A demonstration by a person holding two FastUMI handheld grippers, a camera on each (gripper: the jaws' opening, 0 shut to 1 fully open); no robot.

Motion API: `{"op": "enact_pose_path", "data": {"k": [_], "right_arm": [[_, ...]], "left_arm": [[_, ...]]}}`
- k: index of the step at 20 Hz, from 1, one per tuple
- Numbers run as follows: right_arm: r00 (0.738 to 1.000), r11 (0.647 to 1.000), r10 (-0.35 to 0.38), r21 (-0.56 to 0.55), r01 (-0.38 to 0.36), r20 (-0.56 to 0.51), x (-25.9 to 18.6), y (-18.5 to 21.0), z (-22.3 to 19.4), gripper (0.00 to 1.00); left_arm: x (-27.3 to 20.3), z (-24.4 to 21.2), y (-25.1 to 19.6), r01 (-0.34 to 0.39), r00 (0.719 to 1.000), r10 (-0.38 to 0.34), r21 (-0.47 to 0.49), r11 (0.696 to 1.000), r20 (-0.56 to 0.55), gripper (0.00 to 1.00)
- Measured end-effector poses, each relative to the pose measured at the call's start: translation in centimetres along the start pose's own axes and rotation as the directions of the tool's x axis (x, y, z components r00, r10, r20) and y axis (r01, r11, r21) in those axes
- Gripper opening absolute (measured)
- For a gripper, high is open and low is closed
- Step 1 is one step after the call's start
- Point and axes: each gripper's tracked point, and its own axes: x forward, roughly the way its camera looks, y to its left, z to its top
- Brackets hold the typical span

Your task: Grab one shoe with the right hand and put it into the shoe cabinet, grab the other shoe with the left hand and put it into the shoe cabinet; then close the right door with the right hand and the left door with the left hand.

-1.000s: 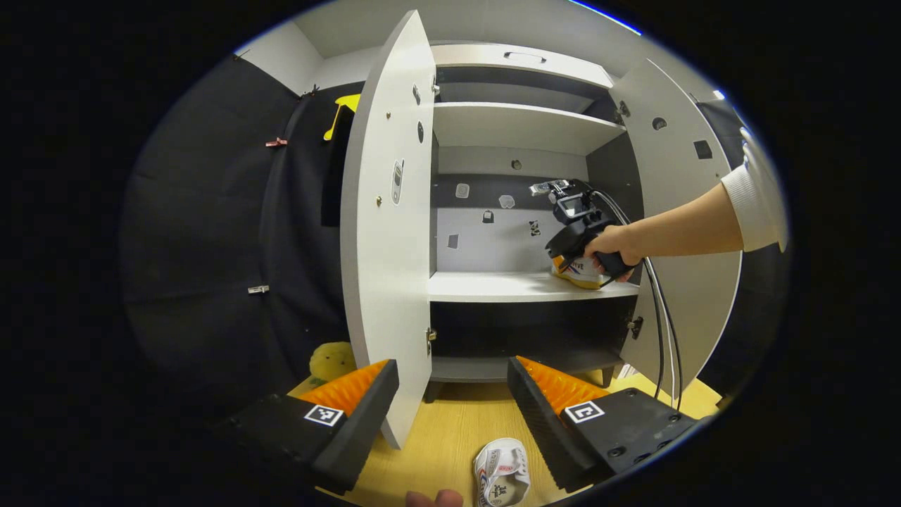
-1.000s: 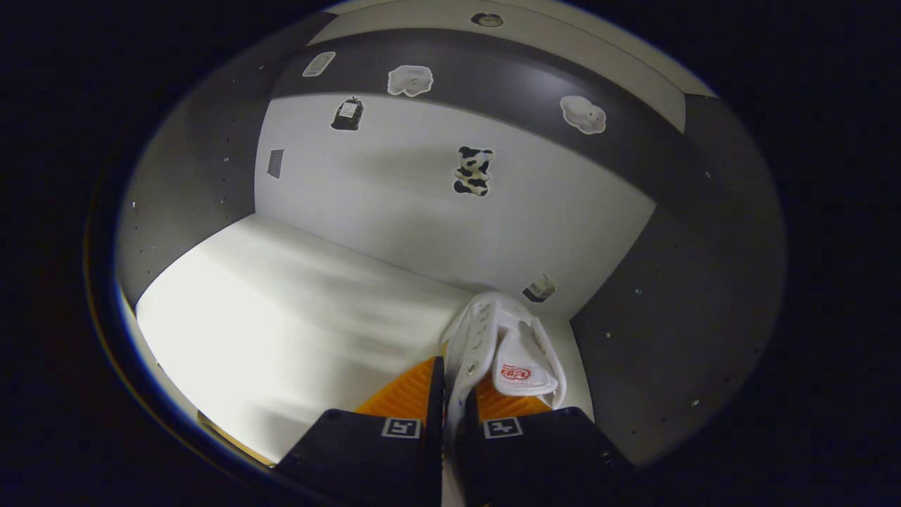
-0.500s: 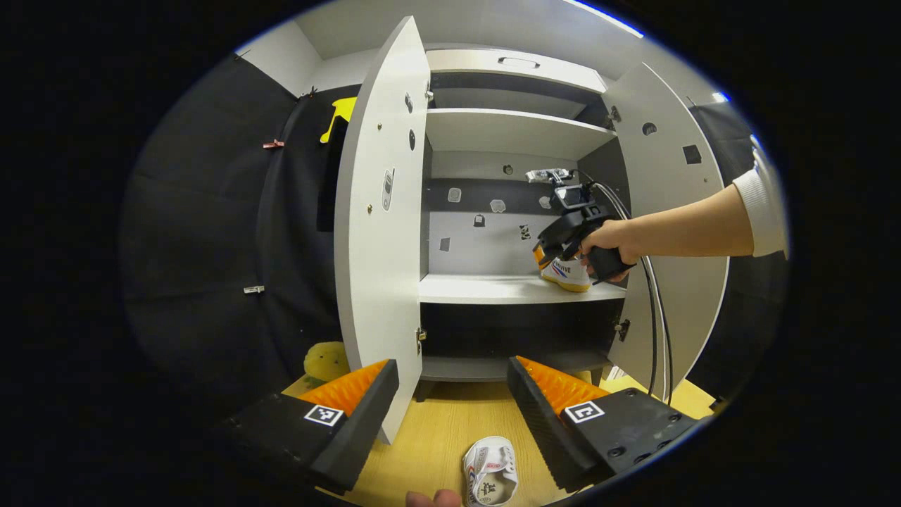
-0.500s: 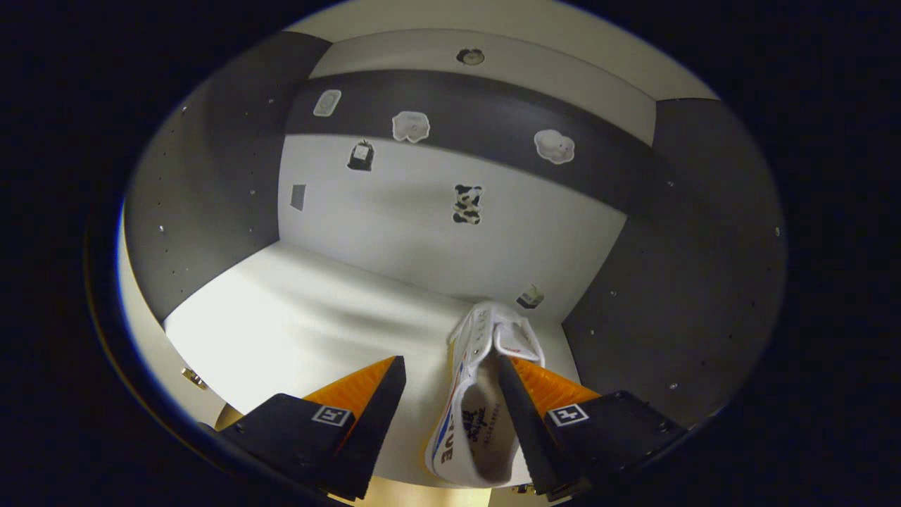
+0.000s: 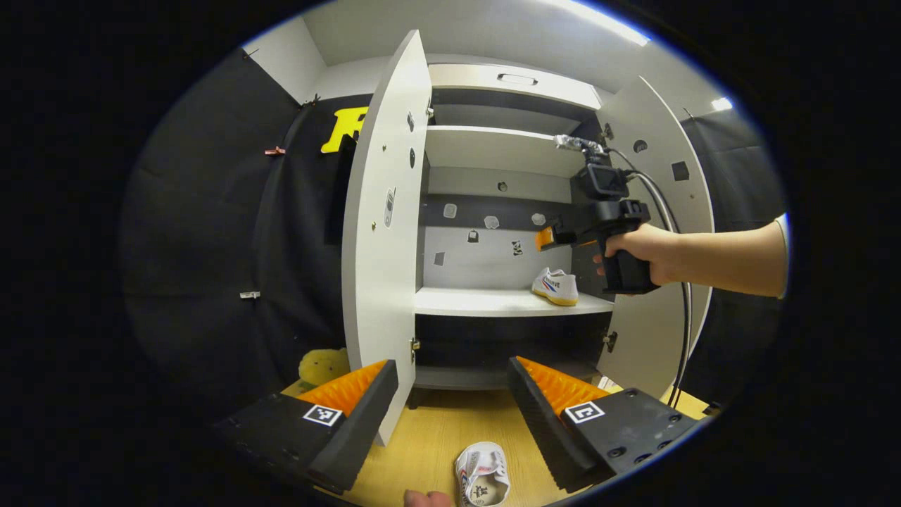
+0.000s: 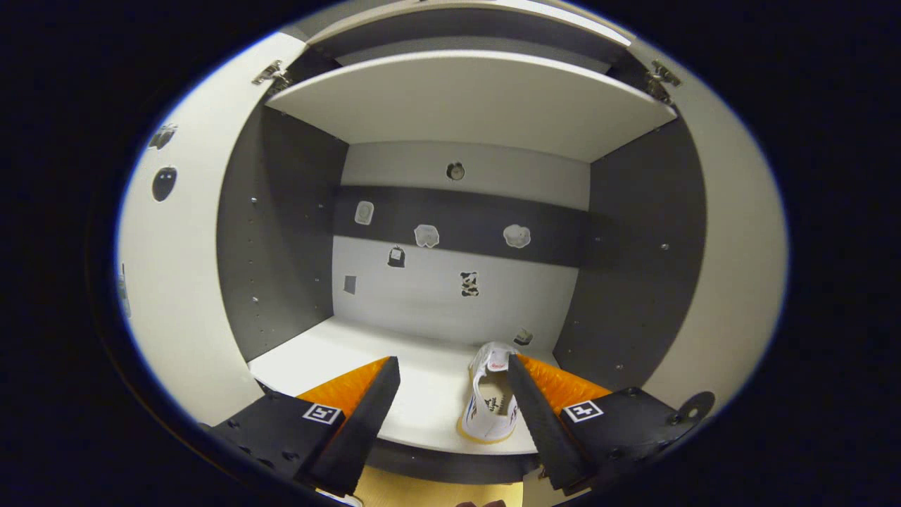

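Ridged pads on my right gripper (image 6: 454, 394) stand spread apart with nothing between them; it has let go, and the first shoe (image 6: 490, 412) sits on the cabinet's middle shelf (image 6: 338, 348), toward the right wall, heel nearest the front edge, at about 1 o'clock from the gripper. From the left gripper view I see that same shoe (image 5: 555, 286) upright on the shelf, with the right gripper (image 5: 545, 238) above it and clear of it, in the person's hand (image 5: 644, 250).

My left gripper (image 5: 454, 394) is also released, fingers wide, hovering above the wooden worktop (image 5: 429, 440). The second shoe (image 5: 482, 479) lies on that worktop at roughly 5 o'clock from it, low at the edge of the view, not yet grasped.

I judge the first placement done and the second pickup in hand. Next I need to tip the left gripper down and back toward that shoe, close on its collar or side wall, then carry it past the open left door (image 5: 383, 232), whose edge is right by the left finger, to the free left part of the shelf. Both doors, including the right door (image 5: 651, 211), are wide open.
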Motion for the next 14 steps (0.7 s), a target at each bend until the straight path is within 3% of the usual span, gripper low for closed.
{"op": "enact_pose_path", "data": {"k": [4, 14], "right_arm": [[0.995, 0.999, 0.031, -0.014, -0.030, 0.094, -7.9, 1.0, 1.0, 0.98], [0.993, 0.998, 0.054, 0.013, -0.056, 0.102, -20.7, 0.0, -2.5, 0.98]], "left_arm": [[-1.1, -4.5, 0.8, 0.004, 0.996, -0.003, 0.016, 1.000, -0.090, 0.99], [-2.4, -20.4, -1.5, 0.110, 0.951, -0.072, 0.113, 0.987, -0.300, 0.97]]}}
